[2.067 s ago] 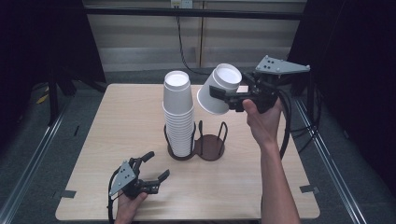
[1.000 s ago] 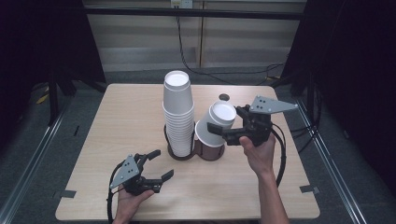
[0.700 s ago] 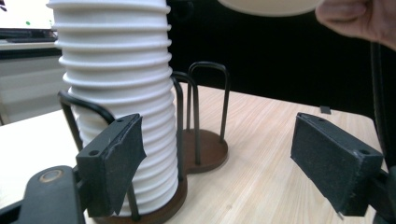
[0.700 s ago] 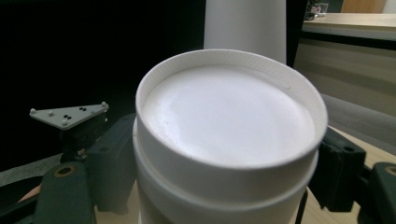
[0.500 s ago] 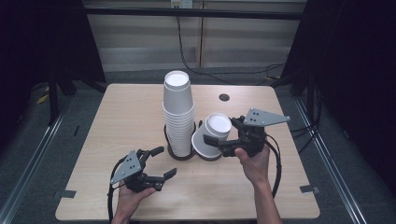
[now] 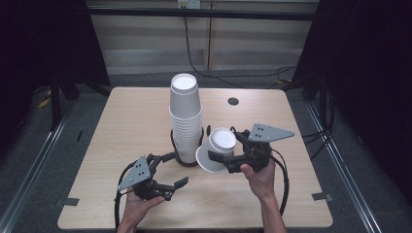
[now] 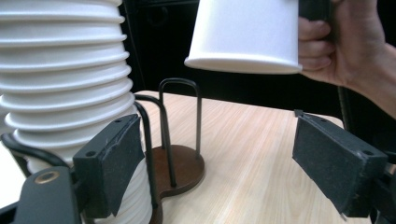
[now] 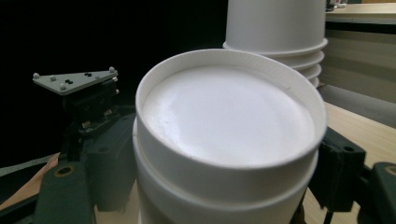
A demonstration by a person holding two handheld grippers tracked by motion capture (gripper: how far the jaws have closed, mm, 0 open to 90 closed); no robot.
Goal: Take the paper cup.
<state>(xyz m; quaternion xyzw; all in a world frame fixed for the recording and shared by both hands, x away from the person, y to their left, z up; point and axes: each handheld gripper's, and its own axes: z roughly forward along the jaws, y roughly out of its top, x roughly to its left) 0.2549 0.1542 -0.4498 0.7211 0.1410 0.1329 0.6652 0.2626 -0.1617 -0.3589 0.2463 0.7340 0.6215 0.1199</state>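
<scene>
1. Right tongs (image 6: 219,162) are gripping a white cup (image 6: 216,150) by its sides, base up and tilted; the jaws are pressing on both walls in the right gripper view (image 8: 229,140).
2. The cup is hanging just above the counter (image 6: 121,121), just right of the stack (image 6: 185,119), over the brown holder (image 7: 180,168). Whether it is touching the holder, cannot tell.
3. The stack of upturned cups is standing upright in the holder's left slot, near the counter's middle; black wire loops (image 7: 180,116) are rising beside it.
4. Left tongs (image 6: 167,170) are sitting low at the near left, aimed toward the stack. Jaws have just been opening and are standing apart with nothing pressed between them; the left pad (image 7: 112,163) is lying close by the stack's lower rims, the right pad well clear.
5. A hand (image 6: 257,177) is holding the right tool from the near side.
</scene>
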